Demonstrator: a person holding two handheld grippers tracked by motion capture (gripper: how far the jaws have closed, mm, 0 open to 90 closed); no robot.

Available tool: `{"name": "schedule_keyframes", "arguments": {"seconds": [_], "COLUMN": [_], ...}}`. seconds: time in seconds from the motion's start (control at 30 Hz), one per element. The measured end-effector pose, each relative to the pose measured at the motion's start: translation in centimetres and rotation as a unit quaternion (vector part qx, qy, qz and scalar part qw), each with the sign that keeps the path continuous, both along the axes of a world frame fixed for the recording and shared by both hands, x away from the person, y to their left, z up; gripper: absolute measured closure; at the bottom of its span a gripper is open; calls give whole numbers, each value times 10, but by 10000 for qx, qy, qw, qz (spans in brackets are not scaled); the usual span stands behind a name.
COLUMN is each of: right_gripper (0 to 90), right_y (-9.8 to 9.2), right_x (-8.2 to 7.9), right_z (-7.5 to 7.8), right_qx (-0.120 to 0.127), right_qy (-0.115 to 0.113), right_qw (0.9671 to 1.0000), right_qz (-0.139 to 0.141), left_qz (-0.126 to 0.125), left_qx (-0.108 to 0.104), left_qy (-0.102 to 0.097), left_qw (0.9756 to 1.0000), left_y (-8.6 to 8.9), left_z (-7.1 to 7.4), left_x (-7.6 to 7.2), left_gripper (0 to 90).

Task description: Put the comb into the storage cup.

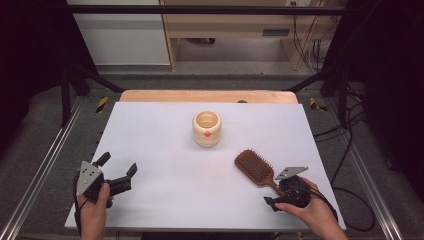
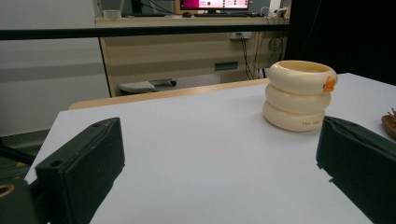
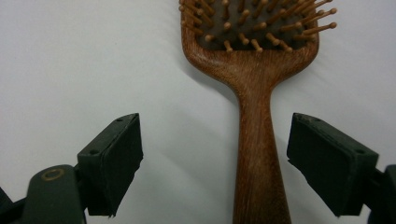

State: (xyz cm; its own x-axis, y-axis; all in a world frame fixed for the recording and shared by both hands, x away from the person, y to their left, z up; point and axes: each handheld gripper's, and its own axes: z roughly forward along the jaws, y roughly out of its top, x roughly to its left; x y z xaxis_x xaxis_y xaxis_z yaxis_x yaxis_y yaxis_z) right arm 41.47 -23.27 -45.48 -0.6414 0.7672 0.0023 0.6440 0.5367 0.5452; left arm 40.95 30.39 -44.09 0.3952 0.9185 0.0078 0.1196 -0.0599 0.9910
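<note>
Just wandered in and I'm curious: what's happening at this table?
A person sits at a white table holding a two-jaw tool in each hand. The right tool is lined up on a wooden hairbrush lying bristles up; its handle sits between the open jaws, not gripped yet. The left tool rests open near the table's left edge, holding nothing. A cream ringed cup with an orange knob stands untouched farther back.

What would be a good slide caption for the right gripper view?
Right gripper, jaws open, straddles the handle of a wooden hairbrush lying bristles-up on the white table, pads not touching it.
</note>
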Motion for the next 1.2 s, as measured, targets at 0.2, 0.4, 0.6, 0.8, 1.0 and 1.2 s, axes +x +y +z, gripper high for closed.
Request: {"name": "schedule_keyframes", "arguments": {"seconds": [0.2, 0.4, 0.6, 0.8, 1.0, 1.2], "right_gripper": [230, 313, 384, 457, 526, 575], "right_y": [1, -2, -4, -4, -1, 1], "right_x": [1, 6, 15, 25, 30, 33], "right_z": [-1, -3, -1, 1, 0, -1], "right_qx": [-43, -68, -42, -53, -142, -236], "right_qy": [67, 97, 119, 289, 427, 508], "right_qw": [10000, 9999, 9999, 9994, 9989, 9984], "right_qz": [50, -26, -100, -195, -146, -115], "left_qz": [6, 3, 0, -2, -9, -11], "left_qx": [-1, 3, 1, -1, 3, 17], "left_qy": [3, 0, -2, 2, 5, 15], "left_qw": [10000, 10000, 10000, 10000, 10000, 10000], "left_y": [0, 0, 0, 0, 0, 0], "left_z": [0, 0, 0, 0, 0, 0], "left_x": [0, 0, 0, 1, 1, 1], "left_gripper": [12, 12, 12, 12, 12, 12]}}
